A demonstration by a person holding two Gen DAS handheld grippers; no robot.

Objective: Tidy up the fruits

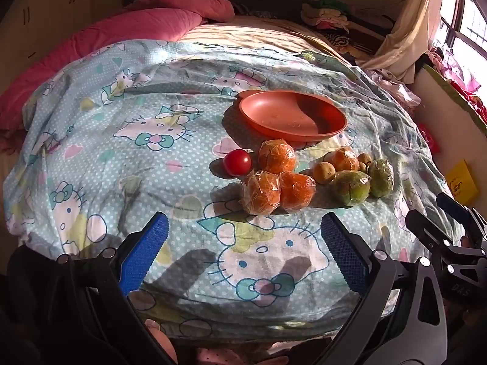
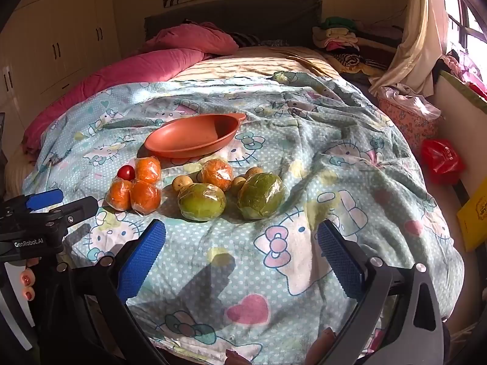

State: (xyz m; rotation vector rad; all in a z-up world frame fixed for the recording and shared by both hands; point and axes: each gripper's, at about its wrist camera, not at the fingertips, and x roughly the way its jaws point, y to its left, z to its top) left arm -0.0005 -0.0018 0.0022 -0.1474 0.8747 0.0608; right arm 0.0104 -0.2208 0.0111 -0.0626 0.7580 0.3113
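Note:
An empty orange-red oval plate point(image 1: 292, 115) point(image 2: 194, 137) lies on the cartoon-cat bedsheet point(image 1: 121, 152). In front of it sit a red tomato point(image 1: 237, 162) point(image 2: 126, 172), several plastic-wrapped oranges point(image 1: 261, 193) point(image 2: 145, 196), two wrapped green fruits point(image 1: 350, 187) point(image 2: 261, 195) and small brown fruits point(image 1: 324, 172) point(image 2: 182, 182). My left gripper point(image 1: 243, 217) point(image 2: 78, 198) stands open above the sheet, just short of the oranges, with nothing in it. My right gripper point(image 2: 240, 225) point(image 1: 432, 210) is also open and empty, near the green fruits.
A pink duvet point(image 2: 137, 70) is bunched at the far left of the bed. Folded clothes point(image 2: 338, 36) and a curtain point(image 2: 408, 48) stand at the back right. A red bag point(image 2: 441, 159) and a yellow box point(image 2: 474, 213) lie beside the bed on the right.

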